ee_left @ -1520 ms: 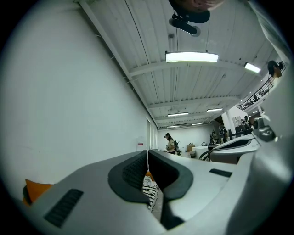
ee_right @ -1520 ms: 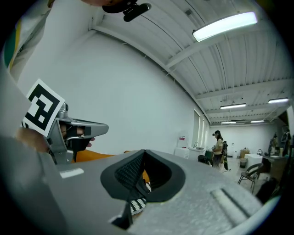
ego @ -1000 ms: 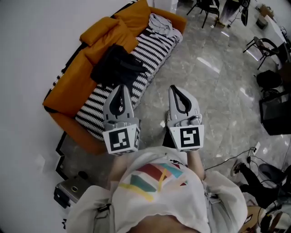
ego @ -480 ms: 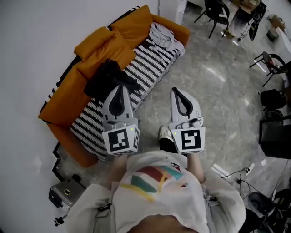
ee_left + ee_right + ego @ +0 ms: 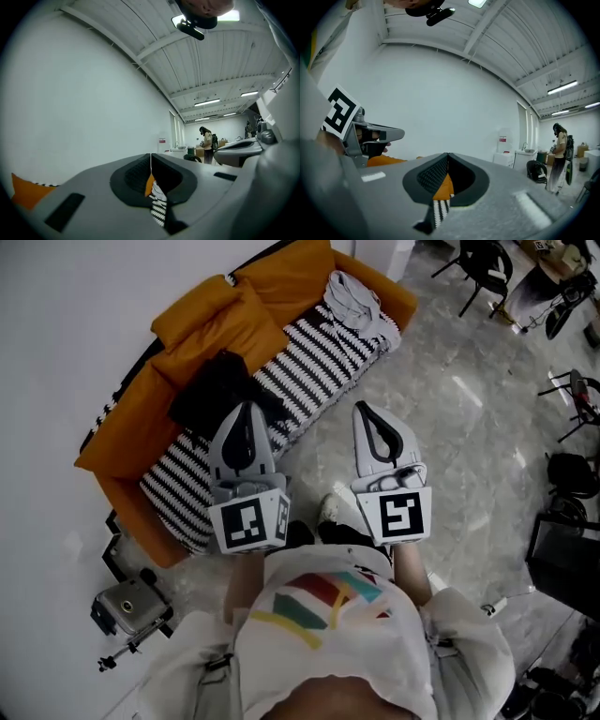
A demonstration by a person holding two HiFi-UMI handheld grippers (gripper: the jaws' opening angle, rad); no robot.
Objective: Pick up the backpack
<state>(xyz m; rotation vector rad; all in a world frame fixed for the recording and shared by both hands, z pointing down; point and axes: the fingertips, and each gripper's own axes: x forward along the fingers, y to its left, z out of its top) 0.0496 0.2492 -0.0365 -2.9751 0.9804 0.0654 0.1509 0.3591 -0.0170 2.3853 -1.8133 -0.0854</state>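
A black backpack [image 5: 221, 390] lies on the orange sofa [image 5: 136, 423], over its black-and-white striped cover [image 5: 319, 357]. My left gripper [image 5: 246, 407] is held level in front of me, shut and empty, its tips overlapping the backpack's near edge in the head view. My right gripper [image 5: 365, 409] is beside it over the floor, also shut with nothing in it. In the left gripper view the left gripper [image 5: 150, 155] shows its tips meeting; the right gripper view shows the right gripper [image 5: 448, 154] the same, with orange and stripes below. The backpack is hidden in both gripper views.
A grey garment [image 5: 354, 301] lies at the sofa's far end. A small device on a stand [image 5: 129, 607] sits on the floor at the lower left. Chairs [image 5: 487, 268] stand far right. A person [image 5: 559, 154] stands at the far end of the room. Glossy tile floor [image 5: 450, 446] spreads right.
The view has swung while I walked: the sofa and backpack shifted slightly left and closer under the left gripper. Both grippers stay shut and side by side.
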